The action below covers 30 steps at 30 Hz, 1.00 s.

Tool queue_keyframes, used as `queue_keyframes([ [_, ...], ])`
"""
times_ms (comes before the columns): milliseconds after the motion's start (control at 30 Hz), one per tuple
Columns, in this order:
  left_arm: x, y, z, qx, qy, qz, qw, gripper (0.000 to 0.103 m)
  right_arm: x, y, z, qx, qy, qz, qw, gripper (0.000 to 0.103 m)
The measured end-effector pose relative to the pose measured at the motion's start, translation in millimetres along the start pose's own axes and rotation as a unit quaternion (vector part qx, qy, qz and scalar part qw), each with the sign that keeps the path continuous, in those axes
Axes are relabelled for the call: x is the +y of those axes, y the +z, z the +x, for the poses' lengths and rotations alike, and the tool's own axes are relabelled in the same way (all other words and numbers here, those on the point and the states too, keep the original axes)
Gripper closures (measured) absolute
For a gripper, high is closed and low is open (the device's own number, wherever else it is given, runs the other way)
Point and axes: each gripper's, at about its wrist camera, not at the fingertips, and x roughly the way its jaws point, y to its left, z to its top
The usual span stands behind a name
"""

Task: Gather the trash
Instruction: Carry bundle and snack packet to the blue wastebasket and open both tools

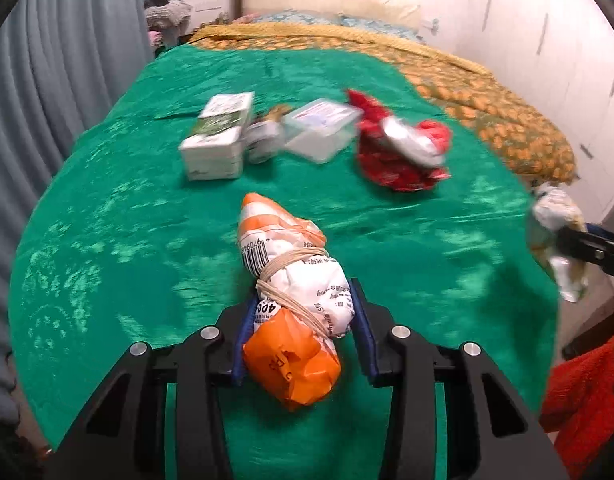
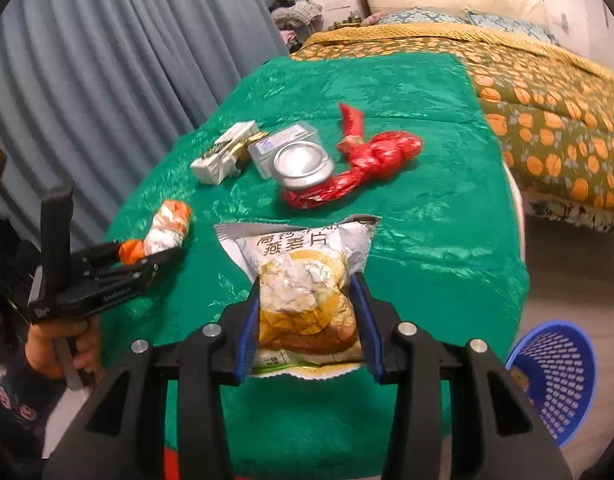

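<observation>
Left wrist view: the left gripper (image 1: pixel 303 332) is seen clenched on an orange-and-white bundle (image 1: pixel 293 280), a crumpled wrapper bound with rubber bands. The bundle's long axis runs straight forward along the fingers, its far tip pointing away over the green cloth (image 1: pixel 107 208) that covers the desk. Ahead of the gripper, four loose items are counted: one white carton (image 1: pixel 219 136) ahead to the left, one small blurred packet (image 1: pixel 263 136) just beside it, one clear plastic box (image 1: pixel 321 128) straight ahead, and one red wrapper (image 1: pixel 403 148) ahead to the right. At the far right edge, a pale snack bag (image 1: pixel 555 232) is seen held in the other gripper.

Right wrist view: the right gripper (image 2: pixel 309 320) is seen grasping one snack bag (image 2: pixel 307 284) with a yellow and silver print, held between the blue pads, its torn top edge pointing forward. The left gripper (image 2: pixel 155 258) appears to the left, with the bundle (image 2: pixel 163 232) in it. One blue mesh basket (image 2: pixel 555 376) stands on the floor, low and to the right of this gripper, beyond the desk edge. A round metal tin (image 2: pixel 303 164) is also shown ahead, beside the clear box.

The basket is judged the likely destination; the right gripper is the nearer to it, and the left would have to cross over.
</observation>
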Motion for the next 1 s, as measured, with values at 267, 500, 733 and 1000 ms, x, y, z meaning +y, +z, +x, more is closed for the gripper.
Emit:
queue_keyframes([
  [267, -99, 19, -16, -0.002, -0.107, 0.051, 0.993, 0.062, -103, -12, -56, -0.023, -0.077, 0.065, 0.995, 0.061],
  [500, -212, 30, -2, 0.025, -0.196, 0.096, 0.9756, 0.062, -195, -35, -87, -0.017, -0.174, 0.108, 0.979, 0.061],
  [733, -329, 20, 44, 0.069, -0.228, 0.152, 0.9592, 0.062, -272, -89, -96, -0.011, -0.216, 0.195, 0.957, 0.061],
  [1000, -404, -3, 127, 0.128, -0.224, 0.159, 0.953, 0.061, -312, -105, -100, -0.007, -0.217, 0.246, 0.945, 0.061],
])
